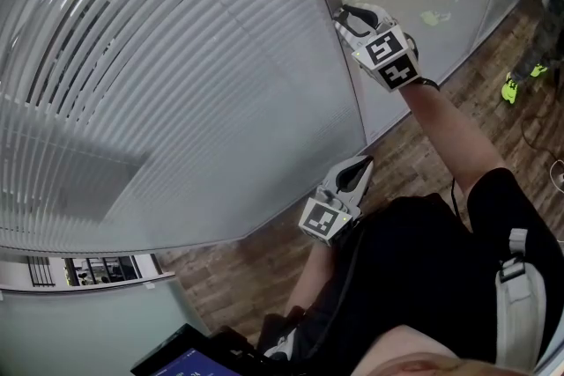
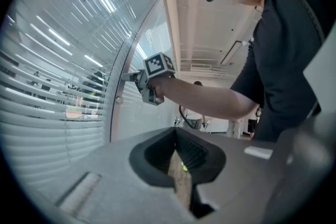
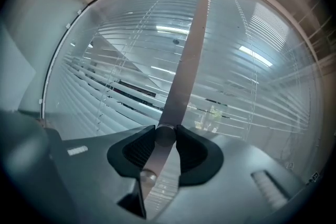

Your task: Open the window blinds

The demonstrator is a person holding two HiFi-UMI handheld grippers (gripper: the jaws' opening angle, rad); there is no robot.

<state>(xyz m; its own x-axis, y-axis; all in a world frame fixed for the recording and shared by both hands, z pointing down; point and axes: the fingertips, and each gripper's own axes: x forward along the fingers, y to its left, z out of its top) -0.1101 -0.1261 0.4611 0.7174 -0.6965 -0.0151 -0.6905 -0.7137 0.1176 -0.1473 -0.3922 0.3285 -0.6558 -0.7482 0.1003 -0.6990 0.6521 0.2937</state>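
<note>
Blinds (image 1: 176, 75) hang behind the glass panes and fill the left of the head view; we note that their slats lie horizontal, with narrow gaps between them at the upper left. A vertical metal frame strip (image 1: 352, 101) separates this pane from the next one to the right. The right tongs (image 1: 344, 13) are raised against this strip, with the arm extended. In the right gripper view we see both jaws clamped on a small round knob (image 3: 164, 135) mounted on the strip. The left tongs (image 1: 363, 163) hang lower, near the person's body, above the wooden floor (image 1: 256, 269). We find their jaws together at the tips, with nothing between them.
</note>
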